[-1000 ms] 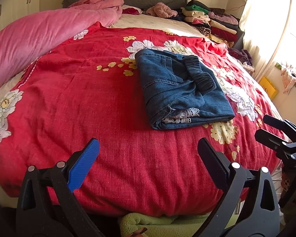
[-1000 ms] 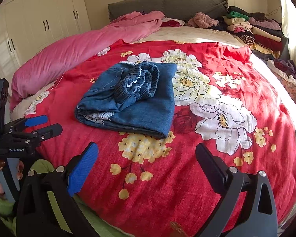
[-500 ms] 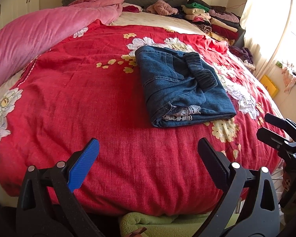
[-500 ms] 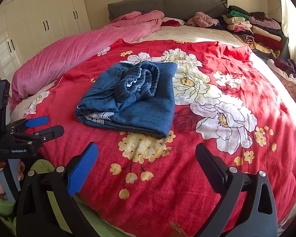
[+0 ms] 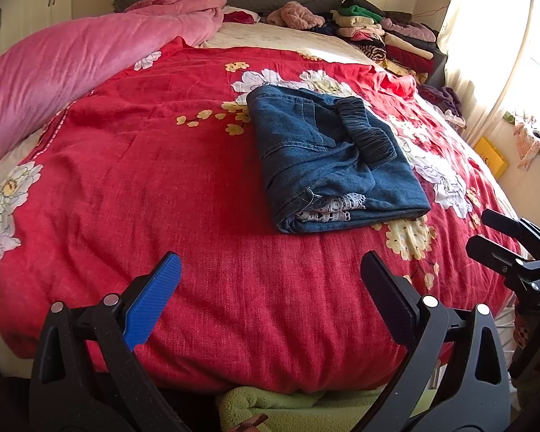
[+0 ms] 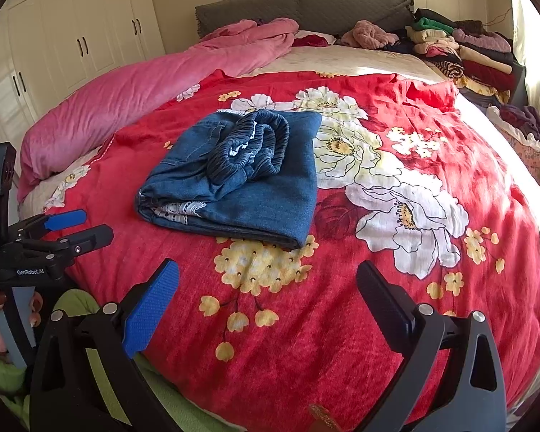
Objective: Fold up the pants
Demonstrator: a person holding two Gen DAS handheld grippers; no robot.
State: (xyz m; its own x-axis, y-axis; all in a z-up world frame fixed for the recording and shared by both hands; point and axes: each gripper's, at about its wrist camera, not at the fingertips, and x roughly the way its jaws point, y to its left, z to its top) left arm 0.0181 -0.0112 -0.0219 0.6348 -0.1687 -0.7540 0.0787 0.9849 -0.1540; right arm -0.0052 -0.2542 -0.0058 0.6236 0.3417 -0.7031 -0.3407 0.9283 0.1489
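One pair of pants (image 5: 331,158), two grippers. Left gripper (image 5: 270,288) spread wide, holding nothing; right gripper (image 6: 268,288) likewise agape and bare. Red floral bedspread (image 5: 162,180) over the bed, pink duvet (image 5: 72,61) bunched along one side, grey headboard (image 6: 305,7), white wardrobe (image 6: 72,43), stacked clothes (image 6: 460,50) near the pillows. Denim folded into a compact rectangle mid-bed, elastic waistband on top, lace hem peeking out.

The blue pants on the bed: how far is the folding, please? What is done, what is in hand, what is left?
Done: the blue pants lie on the red floral blanket as a compact folded bundle, elastic waistband on top. In hand: nothing; the left tongs and the right tongs are both open, empty and short of the bundle. Left: little shows, perhaps flattening the bunched waistband.
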